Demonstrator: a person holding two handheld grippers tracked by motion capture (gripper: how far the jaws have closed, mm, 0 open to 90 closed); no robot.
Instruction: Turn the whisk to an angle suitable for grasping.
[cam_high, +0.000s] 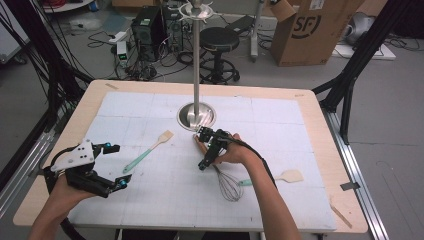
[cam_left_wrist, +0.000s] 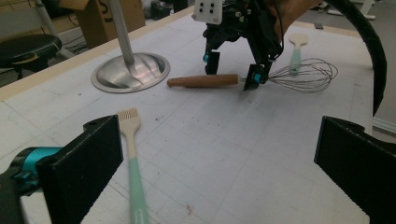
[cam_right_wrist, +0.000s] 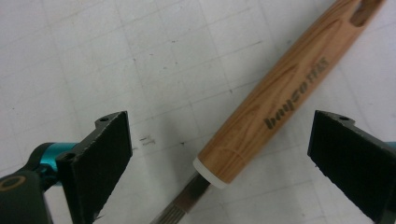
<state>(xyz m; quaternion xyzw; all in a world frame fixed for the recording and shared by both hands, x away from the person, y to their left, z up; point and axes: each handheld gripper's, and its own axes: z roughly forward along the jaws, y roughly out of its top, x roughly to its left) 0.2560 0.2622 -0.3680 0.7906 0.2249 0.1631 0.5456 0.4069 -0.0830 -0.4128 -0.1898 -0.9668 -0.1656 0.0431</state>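
Whisk (cam_high: 227, 184) lies near the stand (cam_high: 197, 116), its wooden handle (cam_right_wrist: 280, 93) between the right gripper's (cam_high: 209, 148) spread jaws: the reach step. Next, clamp the handle. Left gripper (cam_high: 113, 165) waits, released.

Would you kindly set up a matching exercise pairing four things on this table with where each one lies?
Things:
1. whisk
2. brush
3. spatula
4. stand base

Places:
A. on the mat near the left gripper
B. to the right of the person's right forearm
C. at the middle of the mat's far part
D. its wooden handle between the jaws of the open right gripper

Pairs: 1-D, 2-A, 3-B, 4-C
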